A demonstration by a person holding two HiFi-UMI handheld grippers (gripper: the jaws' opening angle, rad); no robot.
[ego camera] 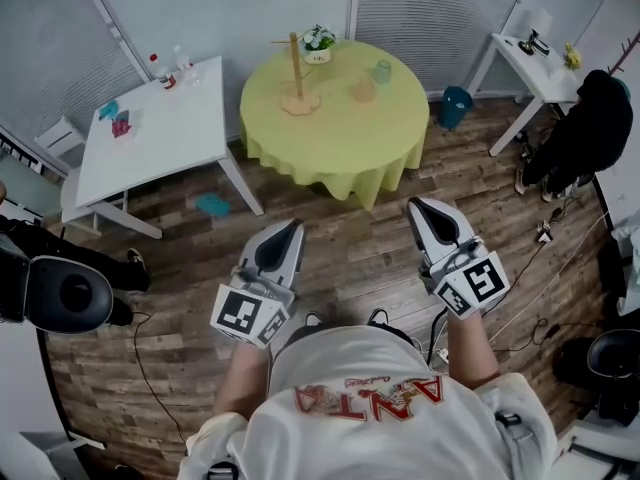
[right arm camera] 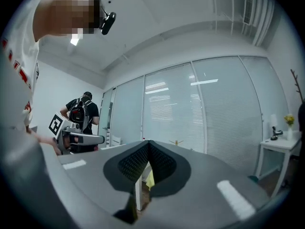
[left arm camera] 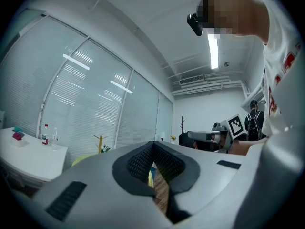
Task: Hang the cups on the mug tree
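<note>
A wooden mug tree [ego camera: 296, 73] stands upright with bare pegs on the round table with a yellow cloth [ego camera: 335, 143], far ahead of me. A pale green cup [ego camera: 383, 70] and a tan cup [ego camera: 363, 90] sit on the cloth to its right. Both grippers hang over the wooden floor, well short of the table. My left gripper [ego camera: 293, 226] is shut with nothing in it, and so is my right gripper [ego camera: 415, 204]. In the left gripper view the tree [left arm camera: 100, 142] shows small beyond the closed left gripper [left arm camera: 152, 144]. The right gripper [right arm camera: 148, 143] points at the tree [right arm camera: 176, 141] too.
A potted plant [ego camera: 318, 44] stands behind the tree. A white rectangular table [ego camera: 150, 128] with bottles is at the left, a white side table [ego camera: 530, 68] at the right, and a teal bin [ego camera: 455, 106] between. A black chair [ego camera: 60, 293] and cables [ego camera: 530, 278] lie nearby.
</note>
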